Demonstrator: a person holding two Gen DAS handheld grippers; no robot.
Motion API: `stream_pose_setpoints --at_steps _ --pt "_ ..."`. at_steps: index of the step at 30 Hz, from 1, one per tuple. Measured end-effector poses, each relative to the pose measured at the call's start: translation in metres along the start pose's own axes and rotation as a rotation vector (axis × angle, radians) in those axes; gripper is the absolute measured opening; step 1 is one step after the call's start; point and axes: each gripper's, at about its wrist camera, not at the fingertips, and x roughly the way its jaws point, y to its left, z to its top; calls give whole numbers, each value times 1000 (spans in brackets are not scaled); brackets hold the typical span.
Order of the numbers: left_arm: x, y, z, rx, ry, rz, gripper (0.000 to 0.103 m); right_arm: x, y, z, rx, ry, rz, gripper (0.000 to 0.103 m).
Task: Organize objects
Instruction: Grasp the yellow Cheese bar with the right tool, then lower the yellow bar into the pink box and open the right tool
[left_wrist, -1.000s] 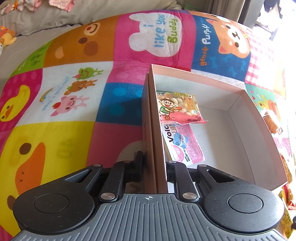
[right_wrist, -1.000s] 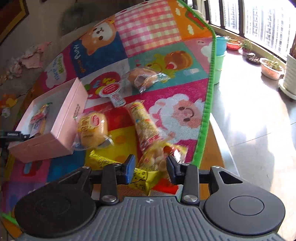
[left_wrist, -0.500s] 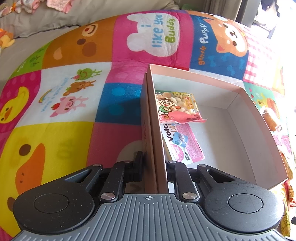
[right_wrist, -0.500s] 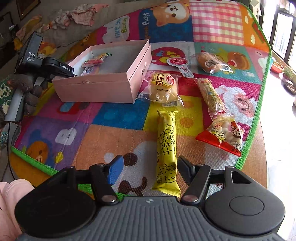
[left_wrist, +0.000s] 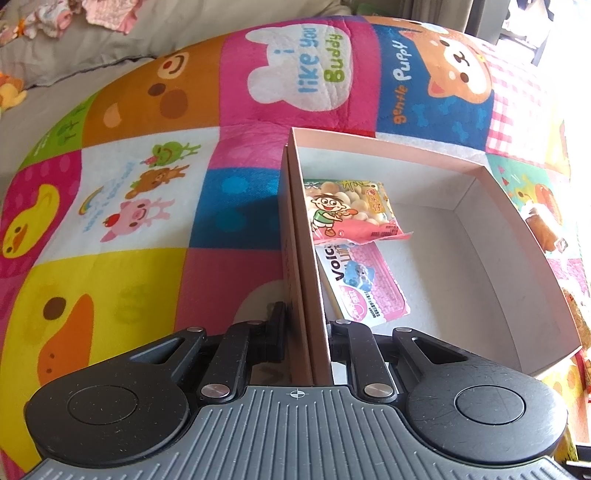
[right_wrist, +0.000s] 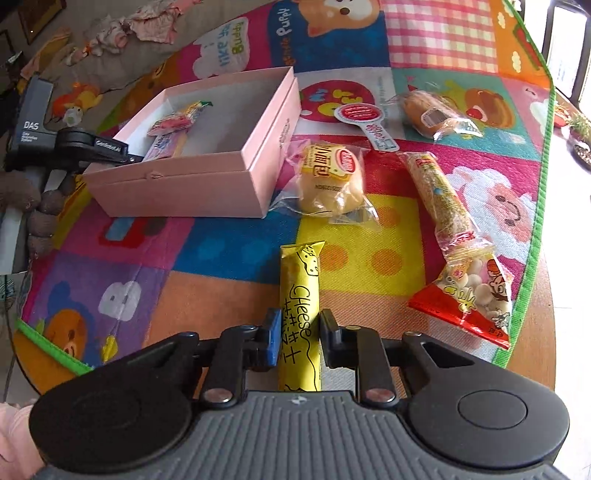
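While clamped on the pink box (left_wrist: 517, 258) wall, left gripper (left_wrist: 306, 332), right gripper (right_wrist: 297, 334) pinching yellow cheese stick (right_wrist: 300, 295), bare mat (right_wrist: 221, 295) ahead-left, bun packet (right_wrist: 330, 181) ahead.

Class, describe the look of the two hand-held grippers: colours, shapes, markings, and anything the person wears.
The left hand-held gripper and right hand-held gripper have ribbed grey bodies, black linkage arms with silver pivot pins and round black discs. One right finger carries a blue pad. A pink sleeve shows at the edge.

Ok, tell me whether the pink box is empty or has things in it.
Not empty. The pink box holds two snack packets against its left wall; the rest of its floor is bare.
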Motion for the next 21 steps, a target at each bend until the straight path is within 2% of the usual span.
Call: stream_pose_setpoints --at_steps 4,8,12,15,18,21 --pt "0 1 0 5 1 -3 16 -18 24 7 -31 0 114 21" --pt "0 1 -1 9 -3 -7 16 -46 48 32 -70 -85 199 21" --pt "0 2 -1 10 -3 -12 16 -53 62 77 -62 -170 262 21" --pt "0 1 -1 14 -2 -9 16 -34 69 111 -42 -207 246 21" --pt "0 0 -1 11 -2 -10 16 6 73 142 21 -177 231 21" --pt "1 1 -1 6 -2 -13 16 46 78 161 54 -141 173 21"
